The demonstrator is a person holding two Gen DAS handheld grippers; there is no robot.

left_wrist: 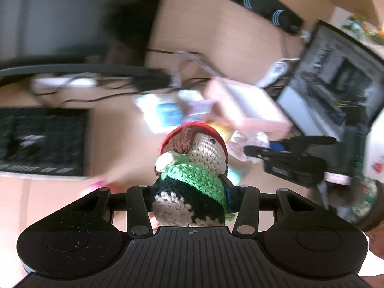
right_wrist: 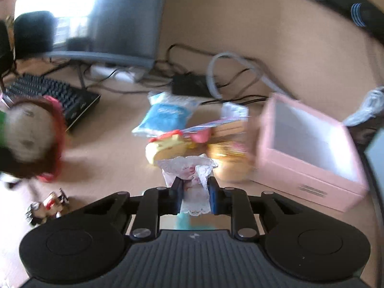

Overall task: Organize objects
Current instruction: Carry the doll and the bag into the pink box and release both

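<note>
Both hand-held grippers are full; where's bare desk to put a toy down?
Bare desk lies between the keyboard and the blue packet. The pink box stands open. Crowded: packets and toys just left of the box, cables behind.

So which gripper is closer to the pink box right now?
Right. The right gripper, shut on a lace-dressed doll, sits just left of the pink box. The left gripper, holding the crochet doll, is farther off to the left.

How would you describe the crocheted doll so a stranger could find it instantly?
Start at the black keyboard on the desk; right of it, the left tongs grip the crocheted doll. Only it is yarn: cream face, brown hair, green scarf.
</note>
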